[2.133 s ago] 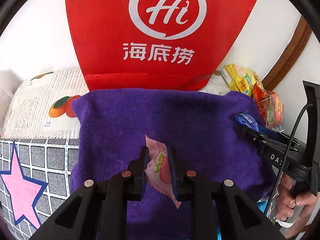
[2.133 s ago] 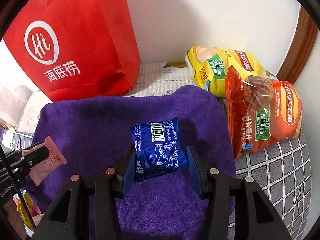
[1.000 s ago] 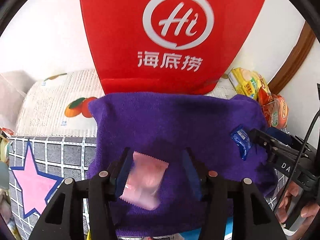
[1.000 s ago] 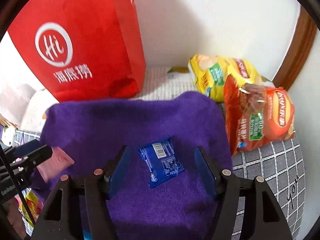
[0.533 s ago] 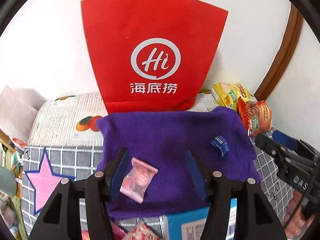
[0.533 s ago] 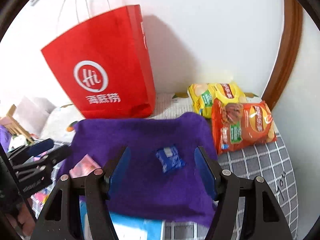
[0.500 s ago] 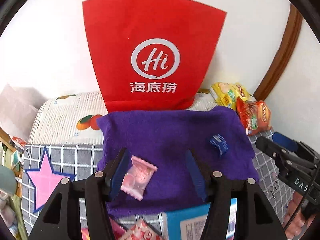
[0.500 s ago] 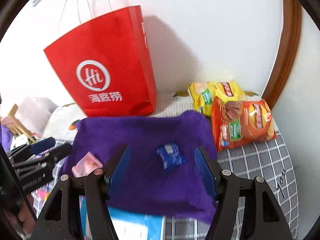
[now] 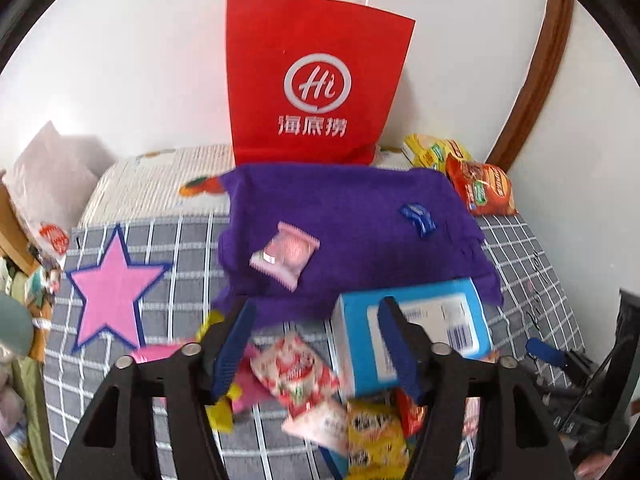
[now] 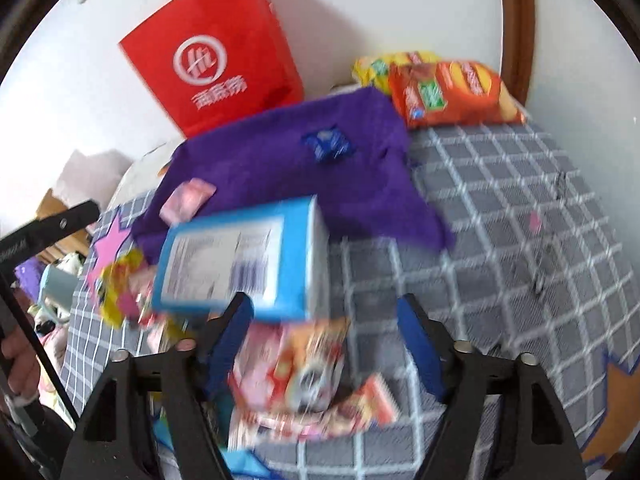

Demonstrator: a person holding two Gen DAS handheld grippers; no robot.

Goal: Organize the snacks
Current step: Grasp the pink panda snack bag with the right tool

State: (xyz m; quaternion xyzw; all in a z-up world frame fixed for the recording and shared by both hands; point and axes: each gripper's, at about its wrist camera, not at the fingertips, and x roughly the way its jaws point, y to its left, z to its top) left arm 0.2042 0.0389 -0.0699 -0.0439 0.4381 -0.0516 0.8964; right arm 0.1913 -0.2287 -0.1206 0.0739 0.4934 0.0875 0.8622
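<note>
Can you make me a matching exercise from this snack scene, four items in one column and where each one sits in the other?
Items:
1. small pink snack packet
2. small blue snack packet
3. orange crisp bag
4. red paper carrier bag

Places:
A. standing against the wall behind the purple towel
B. towel's left part
C. off the towel, at its right far corner
D. towel's right part

Pairs: 1-B, 2-D, 3-C, 4-A

Home bedroom, checked bedspread (image 9: 168,240), snack packets, wooden frame (image 9: 532,64)
</note>
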